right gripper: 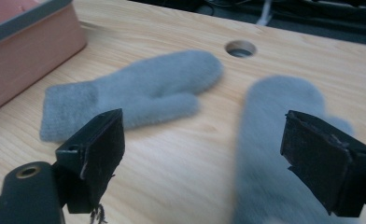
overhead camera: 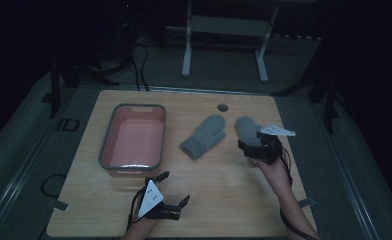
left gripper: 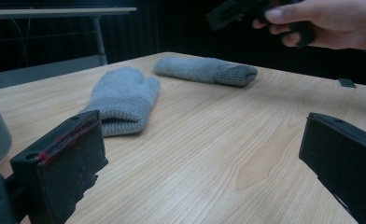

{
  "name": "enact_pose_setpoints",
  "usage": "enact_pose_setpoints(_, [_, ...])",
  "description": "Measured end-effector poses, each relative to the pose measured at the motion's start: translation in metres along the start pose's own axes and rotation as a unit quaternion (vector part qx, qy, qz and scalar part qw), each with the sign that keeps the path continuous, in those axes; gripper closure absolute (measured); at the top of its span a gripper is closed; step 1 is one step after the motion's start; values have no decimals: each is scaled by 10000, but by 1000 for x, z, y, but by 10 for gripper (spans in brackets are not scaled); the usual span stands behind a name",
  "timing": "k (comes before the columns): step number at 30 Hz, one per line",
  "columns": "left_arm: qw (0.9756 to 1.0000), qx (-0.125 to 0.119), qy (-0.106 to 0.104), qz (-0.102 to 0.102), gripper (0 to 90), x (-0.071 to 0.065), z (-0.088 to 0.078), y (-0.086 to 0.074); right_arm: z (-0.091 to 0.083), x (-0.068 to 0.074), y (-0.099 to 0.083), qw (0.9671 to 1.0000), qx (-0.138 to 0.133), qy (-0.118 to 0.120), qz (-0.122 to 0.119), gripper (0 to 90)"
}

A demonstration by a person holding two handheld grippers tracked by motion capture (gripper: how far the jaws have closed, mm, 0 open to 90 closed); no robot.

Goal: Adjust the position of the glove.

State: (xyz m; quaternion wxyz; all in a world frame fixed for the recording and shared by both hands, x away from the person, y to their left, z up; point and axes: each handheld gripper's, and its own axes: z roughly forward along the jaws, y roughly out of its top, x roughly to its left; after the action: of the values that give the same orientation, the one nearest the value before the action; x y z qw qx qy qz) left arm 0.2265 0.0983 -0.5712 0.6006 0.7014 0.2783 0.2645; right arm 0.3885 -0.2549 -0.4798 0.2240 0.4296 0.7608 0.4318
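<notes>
Two grey mittens lie on the wooden table (overhead camera: 219,190). The left mitten (overhead camera: 204,136) (right gripper: 139,93) (left gripper: 123,98) lies at an angle in the middle, its cuff toward the front. Just right of it is the right mitten (overhead camera: 245,128) (right gripper: 279,154) (left gripper: 204,70). My right gripper (overhead camera: 258,141) (right gripper: 204,149) hovers open over that mitten's cuff end, its right jaw above the fabric and nothing held. Near the front edge my left gripper (overhead camera: 175,187) (left gripper: 204,154) stands wide open over bare wood, pointing toward the mittens.
A pink tub with a grey rim (overhead camera: 104,145) (right gripper: 27,46) stands at the table's left. A round cable hole (overhead camera: 223,107) (right gripper: 240,48) sits near the far edge. Beyond the table is a white frame (overhead camera: 224,30) and dark floor.
</notes>
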Motion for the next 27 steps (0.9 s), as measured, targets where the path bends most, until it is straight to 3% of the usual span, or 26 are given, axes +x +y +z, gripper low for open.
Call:
enact_pose_setpoints(8, [10000, 8, -20, 28, 7, 0, 0, 0, 40, 17, 20, 9989, 114, 318, -325, 180])
enact_pose_setpoints(12, [10000, 9, -21, 45, 7, -1, 0, 0, 55, 22, 25, 9979, 120, 540, -326, 199])
enact_pose_setpoints(16, [10000, 4, -20, 46, 7, -1, 0, 0, 84, 32, 34, 9957, 193, 772, -471, 198])
enact_pose_setpoints(18, [10000, 9, -25, 41, 7, -1, 0, 0, 88, 34, 35, 9956, 220, 764, -493, 199])
enact_pose_setpoints(23, [10000, 6, -28, 41, 8, -1, 0, 0, 121, 43, 39, 9941, 455, 732, -659, 201])
enact_pose_setpoints(27, [10000, 4, -27, 31, 7, 0, 0, 0, 136, 47, 37, 9935, 580, 671, -713, 201])
